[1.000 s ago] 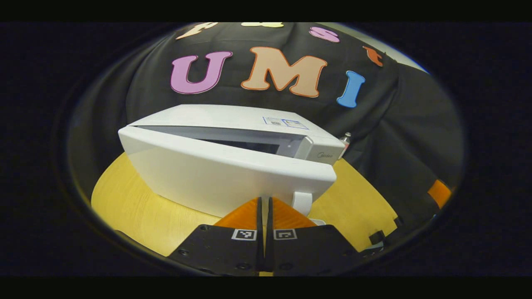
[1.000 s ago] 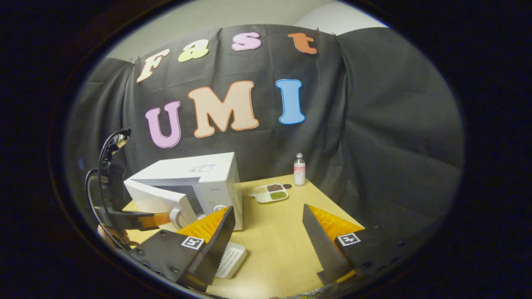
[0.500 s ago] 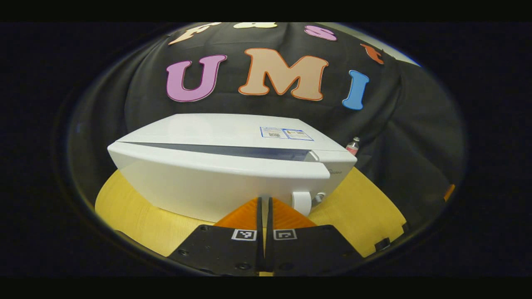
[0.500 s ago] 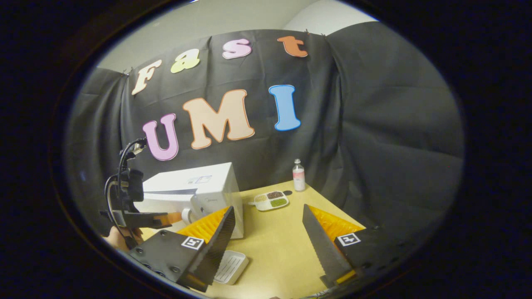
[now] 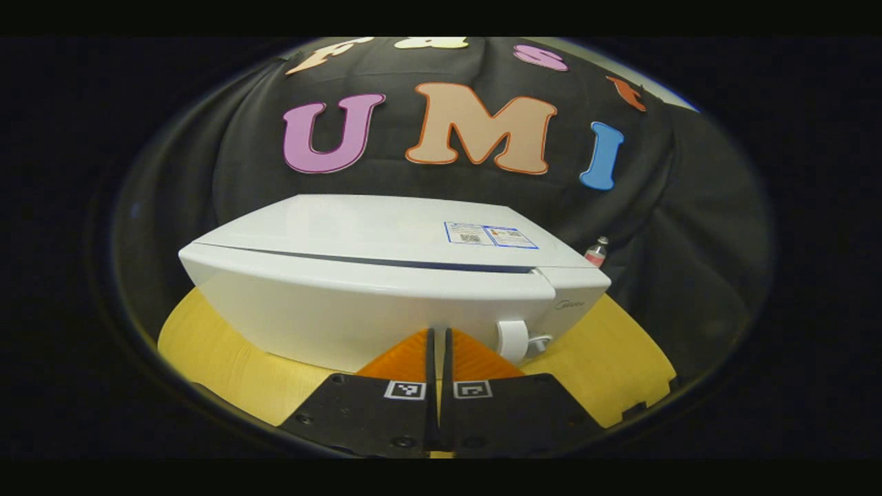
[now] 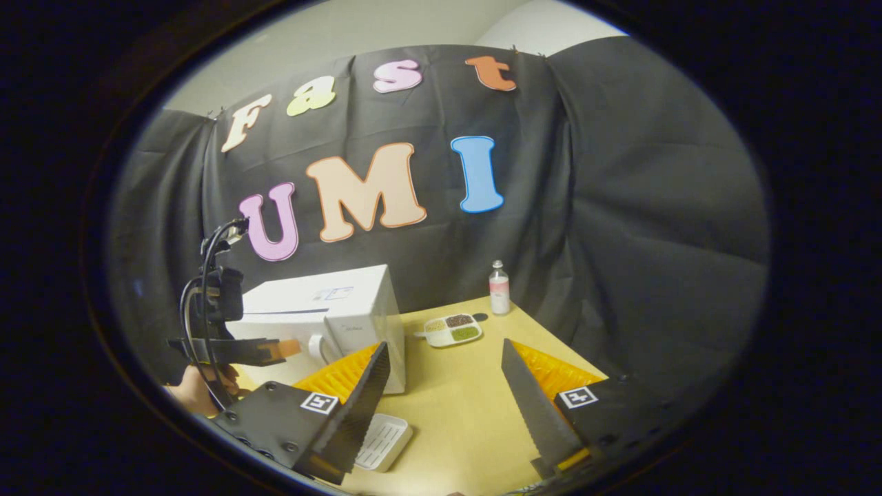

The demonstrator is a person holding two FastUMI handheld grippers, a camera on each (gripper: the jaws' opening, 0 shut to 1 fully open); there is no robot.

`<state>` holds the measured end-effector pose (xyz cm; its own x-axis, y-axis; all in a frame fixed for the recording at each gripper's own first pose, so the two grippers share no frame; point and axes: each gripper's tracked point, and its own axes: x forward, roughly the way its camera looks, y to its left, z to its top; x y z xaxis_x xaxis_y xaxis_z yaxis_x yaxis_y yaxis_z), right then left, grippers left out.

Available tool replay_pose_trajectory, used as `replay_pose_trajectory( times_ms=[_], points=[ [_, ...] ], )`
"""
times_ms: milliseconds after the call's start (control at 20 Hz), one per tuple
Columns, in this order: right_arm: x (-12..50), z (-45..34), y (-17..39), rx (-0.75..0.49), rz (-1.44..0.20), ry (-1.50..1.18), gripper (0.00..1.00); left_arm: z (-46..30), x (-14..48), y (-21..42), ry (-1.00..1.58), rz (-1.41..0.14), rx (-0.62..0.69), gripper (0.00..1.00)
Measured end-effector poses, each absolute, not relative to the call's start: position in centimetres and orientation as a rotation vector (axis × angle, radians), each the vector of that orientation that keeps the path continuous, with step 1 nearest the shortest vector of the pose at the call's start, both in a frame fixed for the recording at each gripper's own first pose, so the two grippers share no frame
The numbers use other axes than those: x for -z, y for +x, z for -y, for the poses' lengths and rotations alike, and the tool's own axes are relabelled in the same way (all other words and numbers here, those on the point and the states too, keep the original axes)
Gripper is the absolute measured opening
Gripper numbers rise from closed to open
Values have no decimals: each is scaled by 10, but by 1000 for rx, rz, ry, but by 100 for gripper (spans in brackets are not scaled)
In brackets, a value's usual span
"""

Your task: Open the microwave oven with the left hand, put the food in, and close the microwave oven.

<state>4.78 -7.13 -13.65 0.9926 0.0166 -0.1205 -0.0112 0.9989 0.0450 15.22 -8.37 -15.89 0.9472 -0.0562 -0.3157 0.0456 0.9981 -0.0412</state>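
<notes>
We are pressing the left tool — fingers together, gripping nothing — against the door of the microwave, which is sitting on the desk. Just a thin seam is showing — nearly latched. We are judging that a straight, steady push near the handle seats it best. The right tool is hanging wide open, holding nothing; the food must be inside.

Dim booth, soft overhead light, strong fisheye bending at edges, mild blur
</notes>
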Motion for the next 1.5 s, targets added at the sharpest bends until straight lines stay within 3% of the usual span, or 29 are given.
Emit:
replay_pose_trajectory(
  times_ms=[1000,1450,1500],
  points=[
    [140,64,47,-12,-136,12,92,84,164,163,-113,-338,50,1],
    [141,64,37,-36,-137,14,92,91,111,110,-16,-193,124,0],
    [140,61,36,-50,-138,21,92,92,109,99,-25,-193,134,11]
  ],
)
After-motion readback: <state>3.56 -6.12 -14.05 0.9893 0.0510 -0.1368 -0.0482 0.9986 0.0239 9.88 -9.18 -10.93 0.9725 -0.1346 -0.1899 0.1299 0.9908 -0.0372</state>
